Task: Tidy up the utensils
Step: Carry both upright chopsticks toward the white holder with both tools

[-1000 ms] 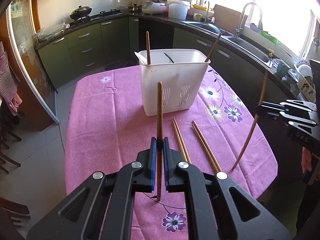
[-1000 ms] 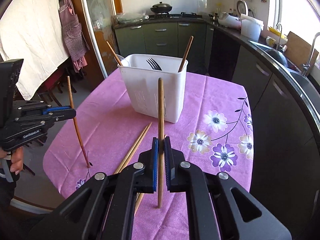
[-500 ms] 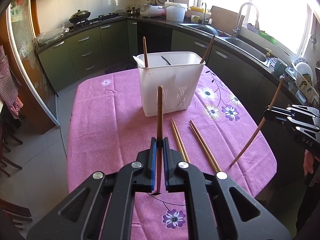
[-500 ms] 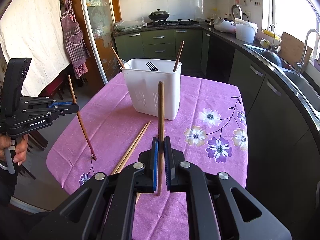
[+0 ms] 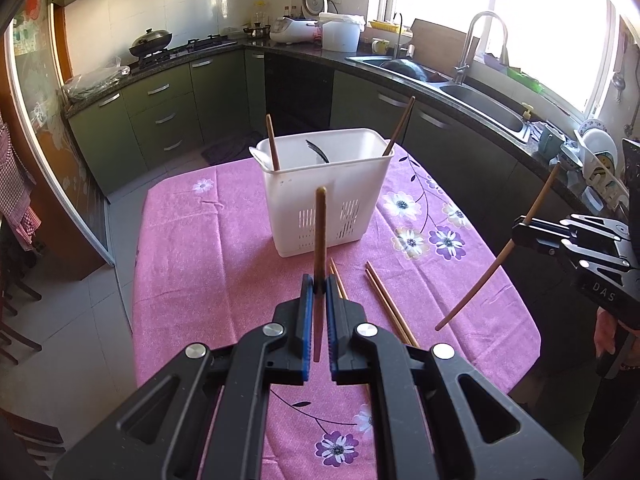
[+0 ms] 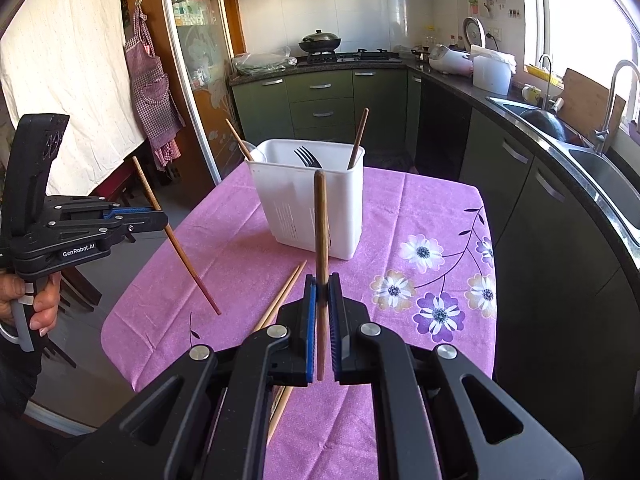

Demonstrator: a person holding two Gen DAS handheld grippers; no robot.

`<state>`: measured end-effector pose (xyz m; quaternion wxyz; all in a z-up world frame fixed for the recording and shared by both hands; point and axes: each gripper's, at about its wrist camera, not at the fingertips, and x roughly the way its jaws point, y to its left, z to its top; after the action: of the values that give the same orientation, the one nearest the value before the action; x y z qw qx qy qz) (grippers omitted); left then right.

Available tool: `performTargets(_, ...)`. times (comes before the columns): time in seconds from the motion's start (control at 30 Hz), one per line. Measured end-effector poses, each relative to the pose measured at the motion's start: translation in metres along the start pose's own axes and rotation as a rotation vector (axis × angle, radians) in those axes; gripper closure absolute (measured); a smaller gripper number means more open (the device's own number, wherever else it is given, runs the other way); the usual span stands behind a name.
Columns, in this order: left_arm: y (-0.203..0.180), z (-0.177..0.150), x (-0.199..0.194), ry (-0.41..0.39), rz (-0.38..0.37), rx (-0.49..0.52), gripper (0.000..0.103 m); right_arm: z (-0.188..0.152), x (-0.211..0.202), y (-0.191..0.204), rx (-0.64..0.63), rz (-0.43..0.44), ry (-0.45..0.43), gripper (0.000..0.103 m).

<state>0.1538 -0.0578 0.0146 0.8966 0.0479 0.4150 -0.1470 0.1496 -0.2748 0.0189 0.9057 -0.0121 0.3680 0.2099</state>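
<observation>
black gripper (image 5: 317, 286) | blue pads (image 5: 306, 320) | silver screws (image 5: 272, 330) | "GenRobot.AI" marking

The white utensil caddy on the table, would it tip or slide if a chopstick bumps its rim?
The white utensil caddy looks like thin slotted plastic, probably light. It holds only chopsticks and a fork, so it likely slides on the pink tablecloth. Standing tall on a narrower base, it might tip.

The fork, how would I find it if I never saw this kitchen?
Look at the pink table, then the white bin standing on it. The fork pokes out of the bin's middle, dark metal prongs up, unlike the wooden chopsticks leaning at its ends.
</observation>
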Motion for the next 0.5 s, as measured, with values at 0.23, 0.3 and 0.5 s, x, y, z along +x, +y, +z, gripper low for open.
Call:
performTargets(0.23, -0.008, 0.043, -0.022, -0.075, -0.026, 0.002, 0.097, 0.048, -0.02, 0.01, -0.026, 0.021, -0.085, 0.096)
performTargets(0.3, -0.011, 0.06, -0.034, -0.118, -0.024, 0.007, 0.097, 0.067, -0.027, 0.013, -0.034, 0.03, -0.114, 0.096)
performTargets(0.5, -0.016, 0.107, -0.067, -0.262, -0.016, 0.002, 0.097, 0.126, -0.042, 0.018, -0.034, 0.048, -0.215, 0.096)
